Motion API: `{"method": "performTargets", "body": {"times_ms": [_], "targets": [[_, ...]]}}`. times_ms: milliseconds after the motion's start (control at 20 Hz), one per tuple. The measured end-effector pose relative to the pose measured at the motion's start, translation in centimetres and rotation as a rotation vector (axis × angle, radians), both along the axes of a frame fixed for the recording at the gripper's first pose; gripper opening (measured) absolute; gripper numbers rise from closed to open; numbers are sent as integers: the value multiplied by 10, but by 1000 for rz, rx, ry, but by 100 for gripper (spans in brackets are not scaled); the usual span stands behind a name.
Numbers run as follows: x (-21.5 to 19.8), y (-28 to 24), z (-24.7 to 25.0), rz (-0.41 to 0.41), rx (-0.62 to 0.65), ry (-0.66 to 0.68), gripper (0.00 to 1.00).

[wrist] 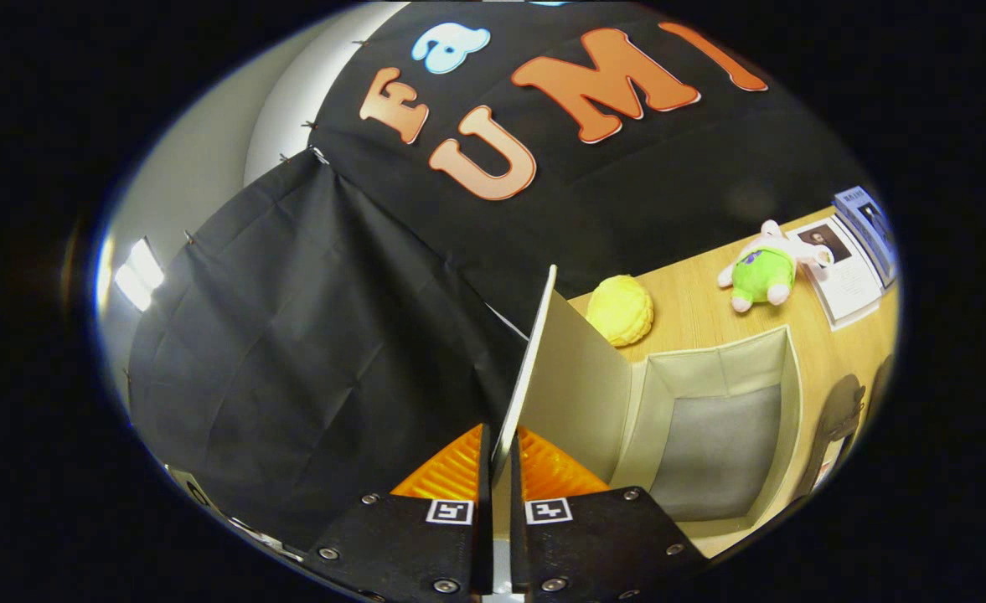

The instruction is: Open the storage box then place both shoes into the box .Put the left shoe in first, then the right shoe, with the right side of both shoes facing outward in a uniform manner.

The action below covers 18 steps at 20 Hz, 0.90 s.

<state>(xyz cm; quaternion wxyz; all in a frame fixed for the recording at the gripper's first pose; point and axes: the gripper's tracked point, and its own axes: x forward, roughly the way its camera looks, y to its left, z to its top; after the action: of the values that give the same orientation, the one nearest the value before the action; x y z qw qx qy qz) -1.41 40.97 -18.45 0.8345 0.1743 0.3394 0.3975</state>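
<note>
My gripper (499, 456) is shut on the lid (572, 389) of the storage box, both fingers pressing the lid's thin edge between them. The lid is a pale beige panel, raised nearly upright and hinged at the box's far-left wall. The storage box (782, 394) stands open just right of the fingers on the wooden table (694, 314); its walls are cream fabric and its grey floor is bare. Dark shapes (840, 419) lie past the box's right wall; I cannot tell whether these are the shoes.
Beyond the box on the table rest a yellow knobbly ball (620, 311), a white plush toy in a green shirt (765, 268), a printed sheet (844, 268) and a blue booklet (869, 222). Black cloth hangs as the wall behind and to the left.
</note>
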Motion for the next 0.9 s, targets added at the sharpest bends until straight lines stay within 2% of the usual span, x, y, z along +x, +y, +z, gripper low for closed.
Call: {"method": "performTargets", "body": {"times_ms": [150, 250, 300, 350, 400, 500, 900], "targets": [[-3, 12, -7, 9, -37, -34, 14], [-7, 15, -13, 23, -68, -46, 31], [-8, 15, -15, 26, -81, -56, 45], [-8, 14, -18, 26, -99, -68, 55], [-8, 11, -21, 21, -115, -76, 75], [-3, 4, -24, 2, -142, -101, 98], [11, -51, -12, -95, -176, -169, 98]]}}
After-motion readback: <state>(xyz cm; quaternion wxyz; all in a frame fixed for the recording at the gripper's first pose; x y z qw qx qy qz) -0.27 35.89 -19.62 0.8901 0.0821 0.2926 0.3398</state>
